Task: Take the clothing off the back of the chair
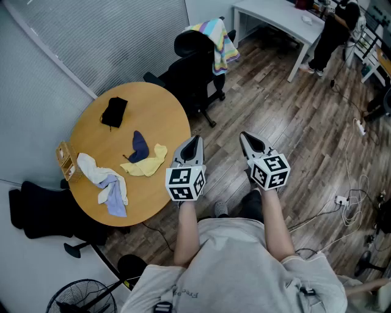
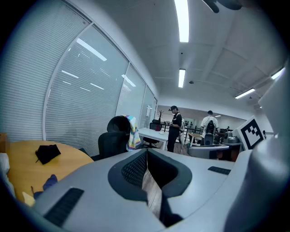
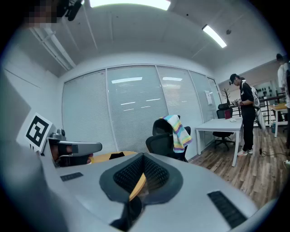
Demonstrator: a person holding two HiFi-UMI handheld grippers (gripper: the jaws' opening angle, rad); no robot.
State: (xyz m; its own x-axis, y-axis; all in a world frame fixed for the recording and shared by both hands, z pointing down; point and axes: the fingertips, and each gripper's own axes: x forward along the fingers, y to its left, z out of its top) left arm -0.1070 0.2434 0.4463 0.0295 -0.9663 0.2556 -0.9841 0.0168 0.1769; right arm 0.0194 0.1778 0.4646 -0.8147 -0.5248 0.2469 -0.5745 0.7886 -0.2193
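Currently I hold the left gripper (image 1: 192, 145) and right gripper (image 1: 250, 143) pressed together and empty, side by side. The striped pastel clothing (image 1: 220, 38) hangs over the back of the black office chair (image 1: 194, 70), far ahead and well out of reach.

wood floor (image 1: 293, 122), round table (image 1: 165, 110), blinds (image 1: 110, 36).

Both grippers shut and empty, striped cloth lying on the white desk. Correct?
Not quite. The striped cloth hangs over the back of the black chair, not on the white desk; the head view shows it. The left gripper and right gripper are shut and empty, as you said.
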